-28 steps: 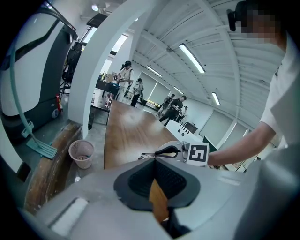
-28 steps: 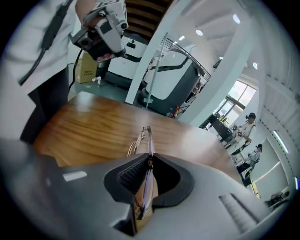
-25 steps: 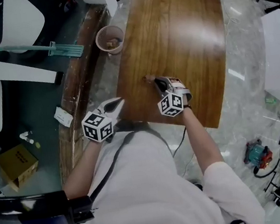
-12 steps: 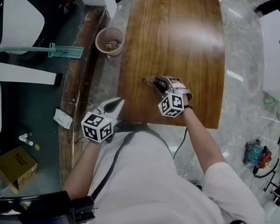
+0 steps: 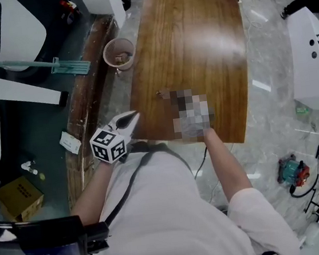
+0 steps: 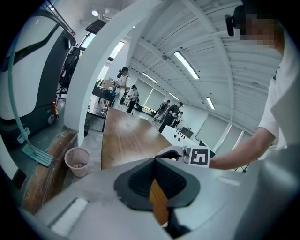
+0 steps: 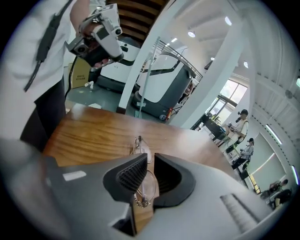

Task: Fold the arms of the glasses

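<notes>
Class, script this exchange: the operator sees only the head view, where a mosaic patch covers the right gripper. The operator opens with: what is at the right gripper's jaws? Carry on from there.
Observer: The glasses lie on the wooden table, with one lens between the right gripper's jaws.
Operator: Are they gripped?
Observer: It seems not. The jaws stand apart, having just been closing, and the pads do not appear to press on the frame.
Operator: And the left gripper?
Observer: In its own view, the left gripper has its jaws shut, with nothing held between them.
</notes>
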`<action>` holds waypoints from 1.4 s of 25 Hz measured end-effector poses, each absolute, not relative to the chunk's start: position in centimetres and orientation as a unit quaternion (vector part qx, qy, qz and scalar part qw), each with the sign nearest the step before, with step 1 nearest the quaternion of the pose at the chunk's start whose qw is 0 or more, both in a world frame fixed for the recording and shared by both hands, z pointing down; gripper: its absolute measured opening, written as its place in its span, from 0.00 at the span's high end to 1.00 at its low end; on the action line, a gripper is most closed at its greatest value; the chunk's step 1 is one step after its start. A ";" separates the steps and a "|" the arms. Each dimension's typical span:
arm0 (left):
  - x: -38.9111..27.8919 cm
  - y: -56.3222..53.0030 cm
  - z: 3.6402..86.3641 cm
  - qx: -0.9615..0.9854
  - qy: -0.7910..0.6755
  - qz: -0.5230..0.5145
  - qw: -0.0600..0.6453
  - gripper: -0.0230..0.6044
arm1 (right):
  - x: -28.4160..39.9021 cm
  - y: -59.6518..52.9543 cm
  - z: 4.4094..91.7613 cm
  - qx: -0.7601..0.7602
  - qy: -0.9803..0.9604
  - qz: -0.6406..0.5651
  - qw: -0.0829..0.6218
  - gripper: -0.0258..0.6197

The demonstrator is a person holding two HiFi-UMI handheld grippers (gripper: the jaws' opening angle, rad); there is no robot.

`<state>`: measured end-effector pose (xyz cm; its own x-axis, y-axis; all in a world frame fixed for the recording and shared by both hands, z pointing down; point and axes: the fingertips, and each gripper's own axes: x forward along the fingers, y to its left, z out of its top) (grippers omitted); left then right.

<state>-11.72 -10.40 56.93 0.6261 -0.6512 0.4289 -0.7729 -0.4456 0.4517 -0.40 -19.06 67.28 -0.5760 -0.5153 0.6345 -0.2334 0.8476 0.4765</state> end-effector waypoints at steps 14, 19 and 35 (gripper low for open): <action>-6.1 -11.6 51.2 0.905 -0.329 0.065 0.262 0.96 | 1.6 -13.1 56.4 0.376 -0.882 -0.061 0.278 0.95; -3.3 -11.8 49.0 0.926 -0.288 0.055 0.239 0.96 | 3.3 -11.1 52.1 0.434 -0.872 -0.045 0.224 0.95; -1.9 -11.2 40.1 0.951 -0.269 0.004 0.151 0.96 | 8.3 -7.8 40.9 0.524 -0.850 0.034 0.024 0.95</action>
<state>-1.86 -11.17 40.12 0.8547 -0.5115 0.0884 -0.5137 -0.8090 0.2857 8.26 -7.83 40.86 -0.4488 -0.8904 0.0759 -0.8936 0.4476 -0.0323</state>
